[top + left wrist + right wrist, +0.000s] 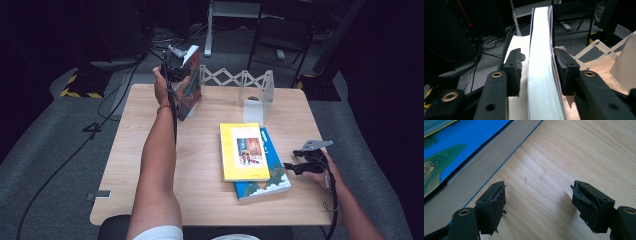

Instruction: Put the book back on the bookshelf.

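Left gripper [537, 72] clamps book [541, 75] between fingers [514, 72]; keep it upright. Right gripper [537, 207] wide open, empty.

Yellow book [243, 151] on blue book [272, 181], pale wood-grain table [210, 190], black fingers [491, 206]

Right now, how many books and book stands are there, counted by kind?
Books: 3 — the yellow book on the blue book, and the book held upright in the left gripper.
Expanding book stands: 1.
Total: 4.
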A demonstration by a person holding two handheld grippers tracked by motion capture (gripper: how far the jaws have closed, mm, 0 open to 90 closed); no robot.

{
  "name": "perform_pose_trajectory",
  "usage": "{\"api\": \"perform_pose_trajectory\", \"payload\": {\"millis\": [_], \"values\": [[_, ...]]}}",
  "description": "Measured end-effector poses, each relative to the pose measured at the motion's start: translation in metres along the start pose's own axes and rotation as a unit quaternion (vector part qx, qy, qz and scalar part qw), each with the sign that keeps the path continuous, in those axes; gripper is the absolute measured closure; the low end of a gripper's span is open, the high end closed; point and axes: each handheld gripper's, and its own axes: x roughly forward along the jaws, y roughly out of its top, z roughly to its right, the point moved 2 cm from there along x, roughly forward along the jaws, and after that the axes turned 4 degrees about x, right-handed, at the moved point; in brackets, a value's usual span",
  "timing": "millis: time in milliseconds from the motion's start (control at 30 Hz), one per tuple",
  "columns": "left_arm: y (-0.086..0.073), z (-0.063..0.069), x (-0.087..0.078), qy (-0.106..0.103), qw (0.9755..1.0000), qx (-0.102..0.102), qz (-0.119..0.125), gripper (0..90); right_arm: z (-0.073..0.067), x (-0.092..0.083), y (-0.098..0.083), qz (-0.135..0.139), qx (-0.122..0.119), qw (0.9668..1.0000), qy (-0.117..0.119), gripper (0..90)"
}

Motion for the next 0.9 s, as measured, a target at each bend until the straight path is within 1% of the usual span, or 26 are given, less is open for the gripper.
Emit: {"api": "perform_pose_trajectory", "payload": {"millis": [67, 100, 167, 233, 333, 367, 400, 433, 500, 533, 600, 667, 700, 767, 833, 867, 900], "values": [[-0.001, -0.001, -0.001, -0.002, 1.0000, -0.004, 0.002, 55.6, -0.001, 0.000, 0.000, -0.001, -0.001, 1.0000, 0.000, 27.4], [-0.002, -0.002, -0.001, -0.003, 1.0000, 0.000, 0.003, 54.1, -0.001, 0.000, 0.000, -0.001, -0.002, 1.0000, 0.000, 27.4], [-0.002, -0.003, -0.002, 0.006, 1.0000, 0.003, 0.004, 49.6, -0.001, 0.000, 0.000, -0.002, -0.002, 1.0000, 0.000, 27.3], [-0.002, -0.003, -0.005, 0.008, 0.9999, 0.010, 0.004, 45.5, -0.001, 0.000, 0.000, -0.002, -0.002, 1.0000, -0.001, 27.4], [0.000, -0.005, -0.011, -0.006, 0.9998, 0.004, 0.017, 41.6, -0.001, -0.001, 0.000, -0.003, -0.003, 1.0000, -0.001, 27.3], [0.001, -0.005, -0.013, -0.003, 0.9998, 0.008, 0.018, 41.1, -0.001, -0.001, 0.000, -0.002, -0.002, 1.0000, -0.001, 27.4], [0.001, -0.005, -0.015, -0.006, 0.9998, 0.011, 0.018, 40.7, -0.001, -0.001, 0.000, -0.002, -0.002, 1.0000, -0.001, 27.3], [0.001, -0.006, -0.018, -0.014, 0.9996, 0.013, 0.020, 39.9, -0.001, -0.001, 0.000, -0.002, -0.003, 1.0000, -0.002, 27.4], [0.001, -0.006, -0.022, -0.016, 0.9994, 0.017, 0.025, 38.6, -0.001, -0.001, 0.000, -0.002, -0.005, 1.0000, -0.002, 27.4], [0.001, -0.006, -0.025, -0.020, 0.9993, 0.018, 0.025, 38.4, -0.001, -0.001, 0.001, -0.001, -0.005, 1.0000, -0.002, 27.4], [0.000, -0.006, -0.029, -0.021, 0.9992, 0.023, 0.026, 37.7, -0.001, -0.001, 0.000, -0.001, -0.004, 1.0000, -0.002, 27.3], [-0.002, -0.006, -0.034, -0.033, 0.9989, 0.022, 0.024, 34.8, -0.001, -0.001, 0.001, -0.001, -0.003, 1.0000, -0.003, 27.3], [-0.002, -0.006, -0.034, -0.033, 0.9989, 0.022, 0.024, 34.1, -0.001, -0.002, 0.001, -0.001, -0.004, 1.0000, -0.003, 27.3], [-0.003, -0.004, -0.040, -0.038, 0.9986, 0.025, 0.028, 31.9, -0.001, -0.002, 0.001, 0.002, -0.003, 1.0000, -0.003, 27.3], [-0.004, -0.003, -0.047, -0.043, 0.9980, 0.032, 0.032, 30.3, -0.001, -0.002, 0.001, 0.002, -0.003, 1.0000, -0.004, 27.2], [-0.004, -0.002, -0.052, -0.040, 0.9973, 0.048, 0.039, 29.3, -0.001, -0.002, 0.001, 0.002, -0.003, 1.0000, -0.004, 27.2], [-0.004, -0.001, -0.056, -0.041, 0.9966, 0.054, 0.047, 28.2, -0.001, -0.003, 0.001, 0.001, -0.003, 1.0000, -0.004, 27.1]]}}
